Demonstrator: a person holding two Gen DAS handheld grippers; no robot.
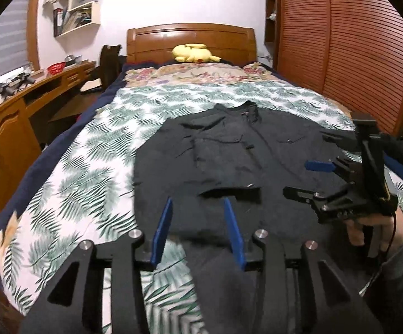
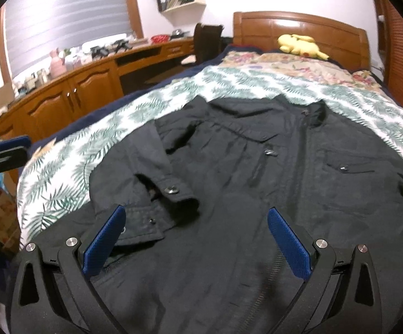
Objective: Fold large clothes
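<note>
Blue pads of my left tongs are sitting nearest the left wrist lens, spread moderately apart and gripping nothing; they are hovering over the near hem of the black jacket. Jacket: lying front-up on the leaf-print bedspread, collar pointing toward the headboard, one sleeve already folded in across the chest. Right tongs: showing at the right of this view, in my hand, fingers apart, over the jacket's right side, whether touching it I cannot tell. Yellow plush toy: resting at the head of the bed. Wooden counter: running along the left wall, cluttered.

Right wrist view: my right tongs are standing wide open, empty, over the lower front of the jacket. Sleeve cuff with a snap: lying across the body, just ahead of the left-hand pad. Zip line: running up to the collar. Left tongs: showing only in part at the left edge.

Step in hand, as I am judging it: the fold is under way, one sleeve in, both tongs free between grasps. Next move is calling for a pinch on the other sleeve or on the hem, both layers taken together, then a level carry so the fabric is not bunching.
</note>
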